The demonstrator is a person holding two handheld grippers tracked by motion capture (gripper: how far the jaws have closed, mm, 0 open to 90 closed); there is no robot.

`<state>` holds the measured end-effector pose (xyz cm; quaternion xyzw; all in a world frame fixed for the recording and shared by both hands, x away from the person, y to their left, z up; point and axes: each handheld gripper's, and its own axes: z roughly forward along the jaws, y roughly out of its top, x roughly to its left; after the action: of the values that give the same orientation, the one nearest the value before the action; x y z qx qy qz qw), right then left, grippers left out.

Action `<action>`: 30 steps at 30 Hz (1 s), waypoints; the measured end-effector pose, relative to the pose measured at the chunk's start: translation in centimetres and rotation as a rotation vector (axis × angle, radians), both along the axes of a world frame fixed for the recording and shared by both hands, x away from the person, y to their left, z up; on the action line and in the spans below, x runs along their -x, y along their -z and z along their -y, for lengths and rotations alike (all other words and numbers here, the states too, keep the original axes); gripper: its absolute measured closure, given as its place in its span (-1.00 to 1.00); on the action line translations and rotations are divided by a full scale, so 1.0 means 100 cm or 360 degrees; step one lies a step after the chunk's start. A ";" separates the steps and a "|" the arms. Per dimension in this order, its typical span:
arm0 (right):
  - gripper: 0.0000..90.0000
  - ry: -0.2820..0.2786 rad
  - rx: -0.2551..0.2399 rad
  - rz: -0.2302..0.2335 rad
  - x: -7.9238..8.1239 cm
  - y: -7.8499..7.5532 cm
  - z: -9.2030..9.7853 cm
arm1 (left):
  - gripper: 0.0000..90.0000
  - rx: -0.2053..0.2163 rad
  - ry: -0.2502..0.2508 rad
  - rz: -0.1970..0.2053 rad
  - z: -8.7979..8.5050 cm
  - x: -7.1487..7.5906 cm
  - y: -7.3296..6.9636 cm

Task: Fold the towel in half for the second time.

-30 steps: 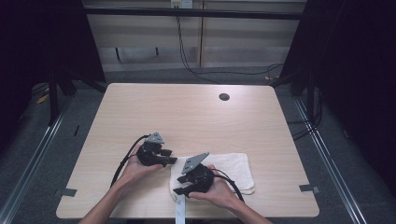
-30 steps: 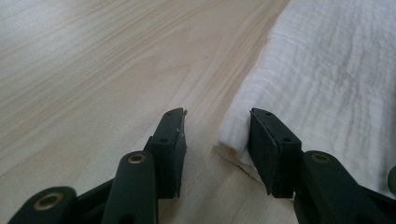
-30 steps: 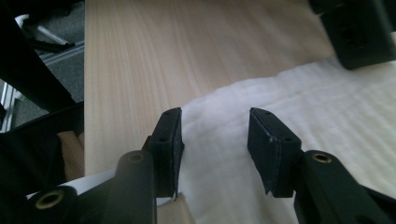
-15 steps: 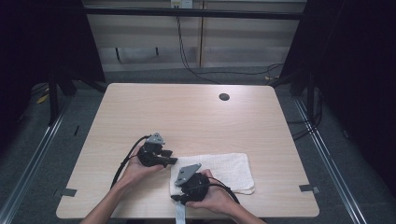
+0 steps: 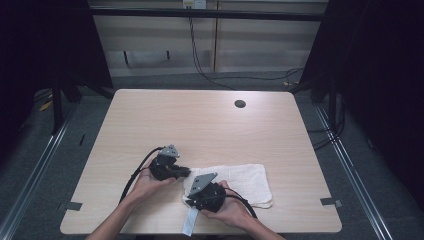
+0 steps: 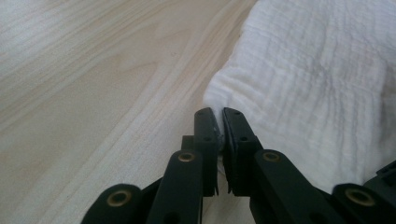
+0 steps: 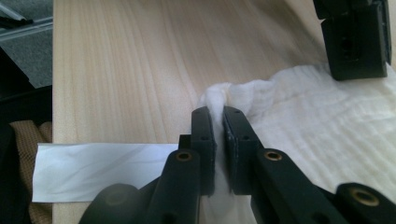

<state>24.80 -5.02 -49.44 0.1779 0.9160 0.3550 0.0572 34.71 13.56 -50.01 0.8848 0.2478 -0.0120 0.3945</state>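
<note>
A white towel (image 5: 240, 181) lies flat on the near part of the wooden table (image 5: 200, 125). My left gripper (image 5: 186, 171) lies low at the towel's far left corner. In the left gripper view its jaws (image 6: 218, 113) are pinched together on that edge of the towel (image 6: 317, 84), having just closed. My right gripper (image 5: 188, 199) sits at the near left corner. Its jaws (image 7: 218, 110) have just closed too, and a fold of the towel (image 7: 327, 121) is bunched up between them. A hand holds each gripper.
A strip of white tape (image 5: 190, 222) runs from under the right gripper over the table's front edge, also seen as the tape (image 7: 102, 170). A dark round hole (image 5: 240, 104) sits near the far edge. The left gripper's block (image 7: 357, 39) shows beyond the towel.
The right gripper has shifted slightly toward the table's front edge, onto the towel's near left corner. The left hand and its gripper have stayed put.
</note>
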 end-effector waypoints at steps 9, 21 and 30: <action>0.90 0.0024 -0.0096 -0.0068 -0.002 -0.006 0.005 | 0.92 0.0109 -0.0031 -0.0041 -0.009 -0.002 -0.008; 0.90 0.0068 -0.0309 -0.0087 0.000 -0.032 0.010 | 0.91 0.0221 -0.0042 -0.0082 -0.024 -0.005 -0.028; 0.90 0.0047 -0.0304 -0.0101 0.003 -0.029 -0.006 | 0.91 0.0214 -0.0046 -0.0076 -0.034 -0.003 -0.032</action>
<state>24.54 -4.45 -46.51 0.2071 0.8767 0.4339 0.0162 34.99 16.99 -46.82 0.8521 0.2683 -0.0439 0.4472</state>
